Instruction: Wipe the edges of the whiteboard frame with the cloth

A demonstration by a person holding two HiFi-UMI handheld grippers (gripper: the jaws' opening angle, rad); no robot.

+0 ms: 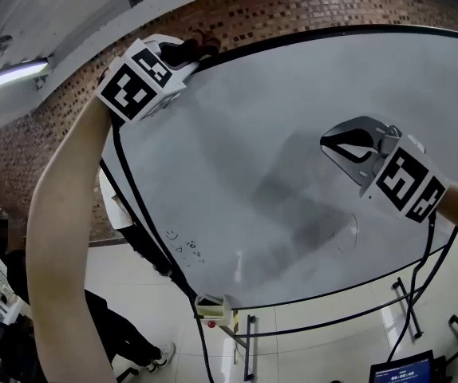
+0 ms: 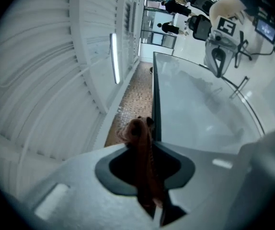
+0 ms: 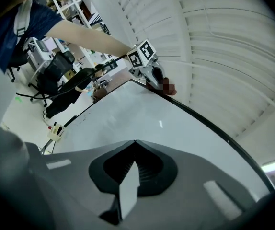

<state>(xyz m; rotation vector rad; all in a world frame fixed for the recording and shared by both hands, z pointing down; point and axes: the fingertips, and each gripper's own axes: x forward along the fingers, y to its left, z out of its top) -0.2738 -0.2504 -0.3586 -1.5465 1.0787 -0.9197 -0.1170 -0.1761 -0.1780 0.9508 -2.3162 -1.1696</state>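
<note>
The left hand-held gripper (image 2: 148, 124) is clamped on a reddish-brown cloth (image 2: 144, 157). The cloth runs up between its jaws, and the bunched end pokes out just past the tips. That bunched end sits against the black frame (image 2: 155, 104) at an upper corner of the whiteboard (image 1: 293, 134). From the tips, the frame edge runs straight ahead and away. Just to the side of the cloth, behind the frame, a brick wall (image 1: 237, 10) stands close to the board. Beyond it are white ribbed panels and a lit tube lamp (image 2: 113, 56).

The right hand-held gripper (image 3: 134, 141) has its jaws pressed together with nothing between them. It hangs in front of the board's white face, well apart from the left one and below its level in the head view. Far ahead of its tips the board stretches to the corner where the cloth lies.

Below the left hand-held gripper, along the board's side edge, are a few small scribbles (image 1: 185, 247). Lower still, a small tray (image 1: 211, 306) is fixed at the bottom corner, above the stand's metal legs (image 1: 249, 345). A person in dark clothes (image 1: 129, 337) stands on the floor beside that edge. A screen (image 1: 400, 369) glows low down under the right hand-held gripper.
</note>
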